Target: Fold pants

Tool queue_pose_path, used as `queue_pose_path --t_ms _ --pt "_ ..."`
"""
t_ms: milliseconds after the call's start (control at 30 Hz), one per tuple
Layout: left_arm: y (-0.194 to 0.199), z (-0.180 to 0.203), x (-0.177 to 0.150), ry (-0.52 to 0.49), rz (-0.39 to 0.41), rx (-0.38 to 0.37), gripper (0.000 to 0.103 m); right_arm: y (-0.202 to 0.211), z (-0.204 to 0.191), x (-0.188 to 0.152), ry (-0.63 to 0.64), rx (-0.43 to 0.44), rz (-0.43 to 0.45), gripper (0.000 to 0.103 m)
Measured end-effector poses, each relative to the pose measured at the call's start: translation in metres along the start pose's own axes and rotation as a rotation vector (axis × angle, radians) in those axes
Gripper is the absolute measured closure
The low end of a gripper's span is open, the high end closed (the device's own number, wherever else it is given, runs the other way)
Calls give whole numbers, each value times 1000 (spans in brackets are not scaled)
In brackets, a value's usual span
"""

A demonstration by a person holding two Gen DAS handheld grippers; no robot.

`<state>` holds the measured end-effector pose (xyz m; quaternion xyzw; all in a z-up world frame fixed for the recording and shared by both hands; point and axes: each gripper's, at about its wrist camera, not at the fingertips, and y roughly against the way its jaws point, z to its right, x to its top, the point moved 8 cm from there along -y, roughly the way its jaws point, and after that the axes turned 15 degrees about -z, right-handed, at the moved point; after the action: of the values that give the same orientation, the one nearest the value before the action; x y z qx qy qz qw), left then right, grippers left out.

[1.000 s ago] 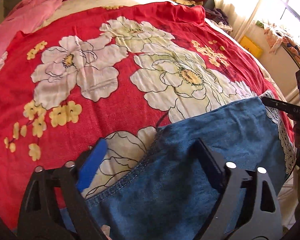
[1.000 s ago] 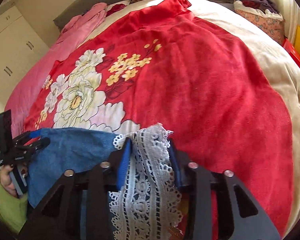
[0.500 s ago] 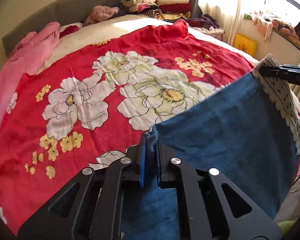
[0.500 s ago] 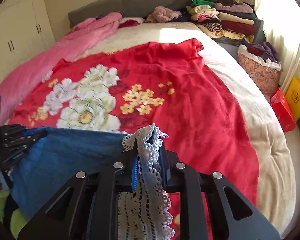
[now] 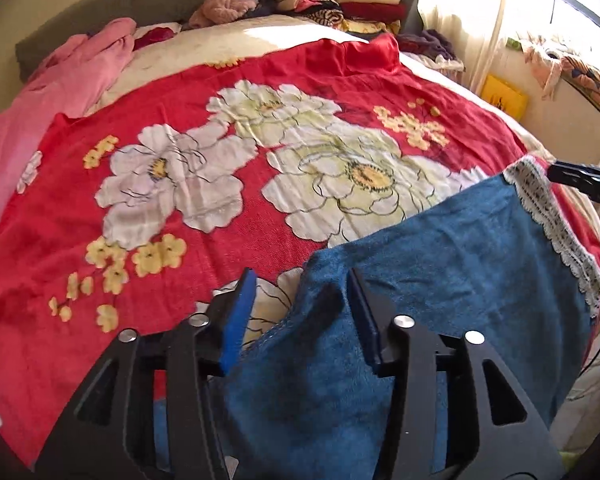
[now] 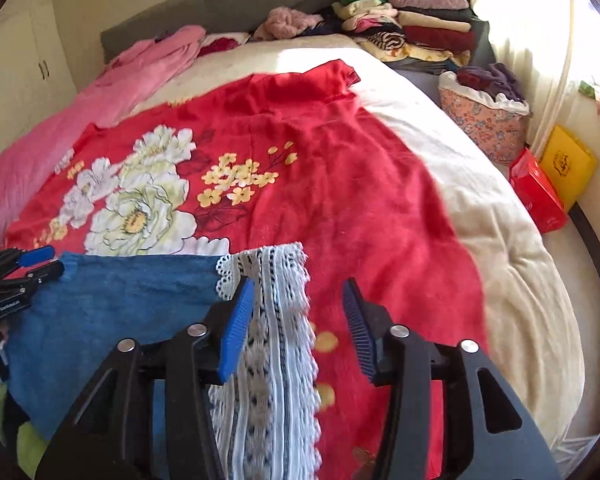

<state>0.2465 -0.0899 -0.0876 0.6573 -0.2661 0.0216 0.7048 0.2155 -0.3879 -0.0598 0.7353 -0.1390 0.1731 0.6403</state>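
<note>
Pants [image 5: 440, 280], blue, lace-hemmed: at bed's [image 6: 500, 232] near edge, long axis running gripper to gripper. Left gripper [image 5: 300, 312] and right gripper [image 6: 298, 316]: jaws just opened, apart, cloth between, unclamped.

The broad red flowered blanket [image 6: 340, 184] lies bare ahead, free passage for either hand. A crumpled pink quilt [image 5: 72, 80] crowds its left edge, and stacked folded clothes [image 6: 412, 28] block the far headboard corner.
</note>
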Motion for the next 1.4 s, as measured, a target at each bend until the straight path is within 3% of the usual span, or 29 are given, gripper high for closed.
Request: queue_pose_path --t_ms 233,467,733,933,1000,1033,1200,1400 --pt "41 -2 -9 25 61 -15 36 44 9 -49 -30 32 19 49" --pt "69 6 -34 22 91 -13 27 46 9 -97 -42 60 -34 48" --pt "56 15 -87 3 12 50 22 19 8 -121 -93 156 -104 48" --pt "27 -1 -121 69 -106 96 19 5 -3 -130 -48 153 -129 48" --pt "16 -4 -127 87 -143 84 18 1 -10 -132 -35 176 -137 52" --pt "13 -4 -128 86 -155 84 17 -1 -14 -133 -21 183 -146 59" --pt "15 -4 -128 98 -154 59 16 -1 -26 -140 104 78 -159 76" --pt "15 -2 -129 92 -152 70 16 10 -22 -142 137 -59 -159 77"
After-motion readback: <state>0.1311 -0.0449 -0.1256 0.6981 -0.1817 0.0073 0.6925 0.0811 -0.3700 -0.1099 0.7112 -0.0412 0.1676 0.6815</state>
